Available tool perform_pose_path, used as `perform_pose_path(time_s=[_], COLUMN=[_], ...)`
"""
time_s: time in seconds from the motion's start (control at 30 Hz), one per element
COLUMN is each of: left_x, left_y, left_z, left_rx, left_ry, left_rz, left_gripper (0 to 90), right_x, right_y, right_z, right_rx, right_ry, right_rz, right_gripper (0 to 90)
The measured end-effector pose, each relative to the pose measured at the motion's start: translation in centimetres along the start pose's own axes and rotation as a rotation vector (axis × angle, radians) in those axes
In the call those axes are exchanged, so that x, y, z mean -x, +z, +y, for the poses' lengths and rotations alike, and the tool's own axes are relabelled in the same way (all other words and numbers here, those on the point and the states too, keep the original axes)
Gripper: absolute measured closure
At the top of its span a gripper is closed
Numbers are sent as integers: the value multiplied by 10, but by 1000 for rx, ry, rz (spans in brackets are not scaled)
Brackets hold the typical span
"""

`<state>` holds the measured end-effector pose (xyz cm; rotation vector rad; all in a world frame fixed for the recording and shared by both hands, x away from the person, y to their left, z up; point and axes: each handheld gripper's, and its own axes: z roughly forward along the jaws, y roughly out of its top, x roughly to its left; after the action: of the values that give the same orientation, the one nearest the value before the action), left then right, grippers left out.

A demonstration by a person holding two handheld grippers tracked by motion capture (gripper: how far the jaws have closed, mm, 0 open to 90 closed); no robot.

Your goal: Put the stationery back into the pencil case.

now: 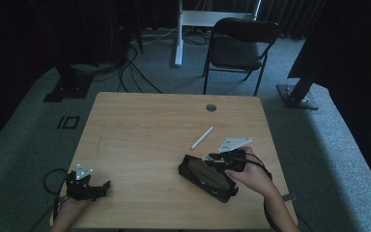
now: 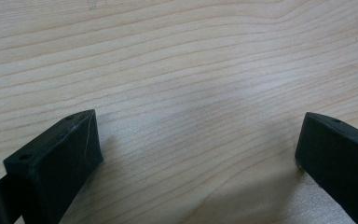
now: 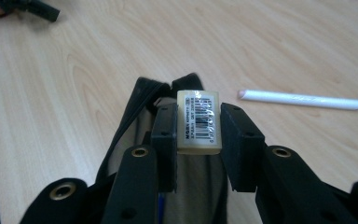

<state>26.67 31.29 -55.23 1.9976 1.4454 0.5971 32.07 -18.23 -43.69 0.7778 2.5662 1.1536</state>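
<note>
The right tongs clamp a small cream rubber eraser with a barcode label by its long sides, over the open black fabric pencil case (light, firm, slightly grippy), with bare light wooden table around, a white pen nearby, and the left tongs apart, empty.

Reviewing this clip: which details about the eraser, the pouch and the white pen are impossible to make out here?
- Eraser: label print too small to read in the right gripper view; a pale speck in the dim high view, held in the right tongs.
- Pouch: its inside is hidden by the tongs and eraser in the right gripper view; the high view is too dark.
- White pen: no markings legible; tiny in the high view.
- Left tongs: bodies cut off by the frame edge.
</note>
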Motion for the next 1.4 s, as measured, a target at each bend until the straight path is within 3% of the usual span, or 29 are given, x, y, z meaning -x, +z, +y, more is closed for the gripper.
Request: perform_pose_path(time_s=[0.6, 1.4], left_x=[0, 0], left_y=[0, 0], left_z=[0, 0], left_rx=[0, 0], left_ry=[1, 0], left_rz=[0, 0], left_gripper=[2, 2], right_x=[-11, -15], right_y=[29, 51], right_z=[-12, -10], right_rx=[-143, -261], right_ry=[-50, -90], right_rz=[73, 65], right_gripper=[683, 683])
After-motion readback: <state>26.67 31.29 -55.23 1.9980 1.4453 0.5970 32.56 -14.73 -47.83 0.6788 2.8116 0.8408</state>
